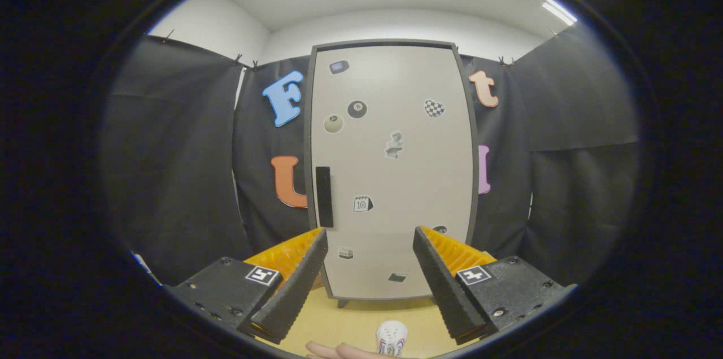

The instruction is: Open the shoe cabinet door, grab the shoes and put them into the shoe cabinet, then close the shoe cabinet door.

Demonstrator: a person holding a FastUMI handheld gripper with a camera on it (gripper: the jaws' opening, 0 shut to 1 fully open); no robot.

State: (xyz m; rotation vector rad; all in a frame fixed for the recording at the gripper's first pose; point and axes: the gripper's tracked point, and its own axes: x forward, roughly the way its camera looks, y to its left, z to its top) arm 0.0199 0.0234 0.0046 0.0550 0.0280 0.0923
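Here, gripper jaws wide apart, holding nothing, shut shoe cabinet door beyond

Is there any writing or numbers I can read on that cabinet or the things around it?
"10": calendar sticker on the shoe cabinet door.
The ball stickers and other stickers: too small to read.
Print on the white shoe: blurred.
The gripper is open, door beyond its fingers.
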